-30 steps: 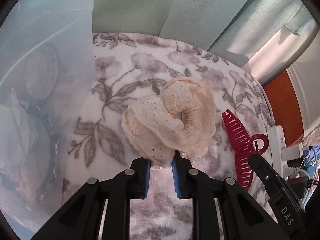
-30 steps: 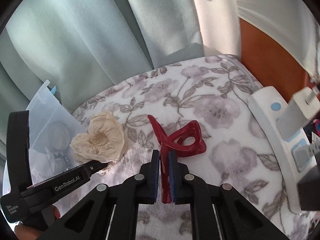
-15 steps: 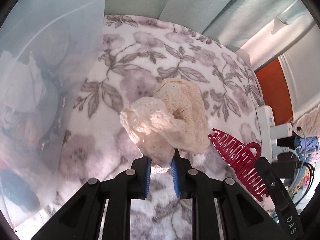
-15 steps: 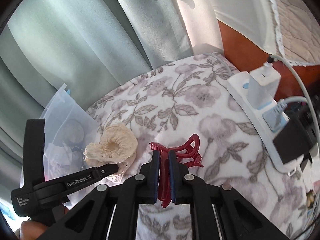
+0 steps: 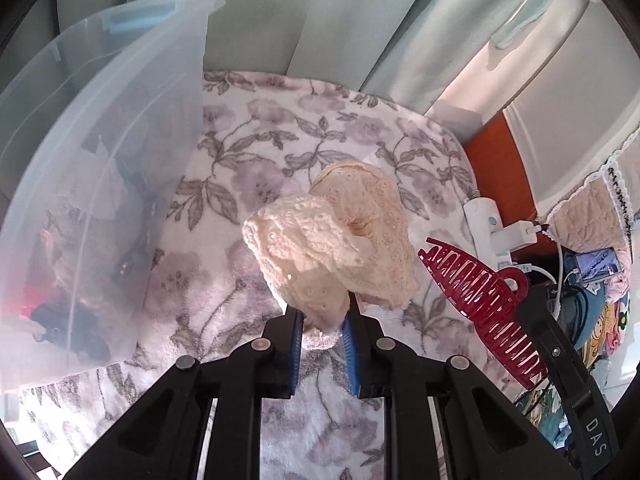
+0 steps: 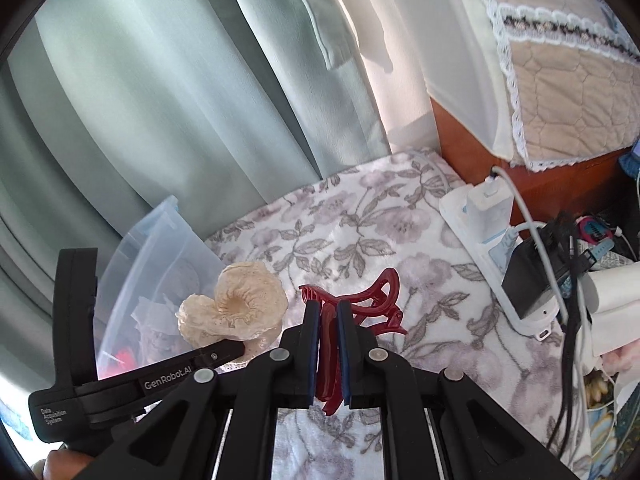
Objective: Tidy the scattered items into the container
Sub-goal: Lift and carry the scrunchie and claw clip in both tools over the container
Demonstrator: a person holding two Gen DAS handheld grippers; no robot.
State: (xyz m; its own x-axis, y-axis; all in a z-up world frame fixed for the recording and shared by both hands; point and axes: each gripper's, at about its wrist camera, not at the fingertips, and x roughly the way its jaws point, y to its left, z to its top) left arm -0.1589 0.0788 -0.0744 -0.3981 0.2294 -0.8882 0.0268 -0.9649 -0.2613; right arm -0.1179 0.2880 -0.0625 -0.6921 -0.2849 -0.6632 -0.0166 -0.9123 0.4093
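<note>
The clear plastic box at the left edge of the flowered blanket already holds several small things, too blurred through its wall to name. Two items are left, both lifted off the blanket. The left gripper is clamped on a cream lace scrunchie, just right of the box. Beside it, the right gripper pinches a red hair claw, held level and near.

Sunlight is falling across pale green curtains and a floral blanket — beyond it, a power strip is lying beside orange-brown wood under a lace-trimmed cover.
</note>
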